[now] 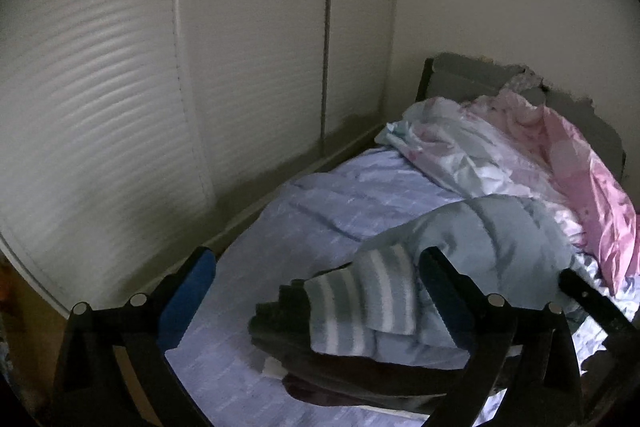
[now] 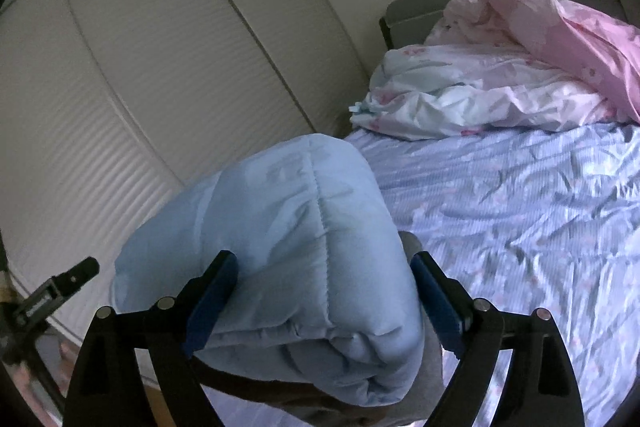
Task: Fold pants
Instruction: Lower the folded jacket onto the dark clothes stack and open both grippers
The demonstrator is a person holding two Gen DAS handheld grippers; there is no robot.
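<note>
A thick, folded bundle of light-blue quilted pants (image 2: 288,247) was held in the right gripper (image 2: 324,299), its blue-padded fingers spread wide and pressed against both flanks of the roll, which was carried above the near edge of the bed (image 2: 520,219). The left gripper (image 1: 316,291) was seen wide open and empty, hovering above a small heap of clothes on the bed: a blue-and-white striped garment (image 1: 360,307) lying over dark folded garments (image 1: 360,379), with the quilted bundle just beside it. The pants were judged to be light, soft and puffy, with padding that would spring back and let the folds open once released; the smooth shell looked somewhat slippery, so a broad squeeze across the whole roll, as held, was thought safer than a pinch at an edge. A stitched seam ran along the top of the bundle. Whether the grey fabric (image 2: 430,367) at the bundle's underside was a lining or a separate garment could not be told in the dim view. A crumpled pink-and-white duvet (image 2: 520,67) lay at the head of the bed.
</note>
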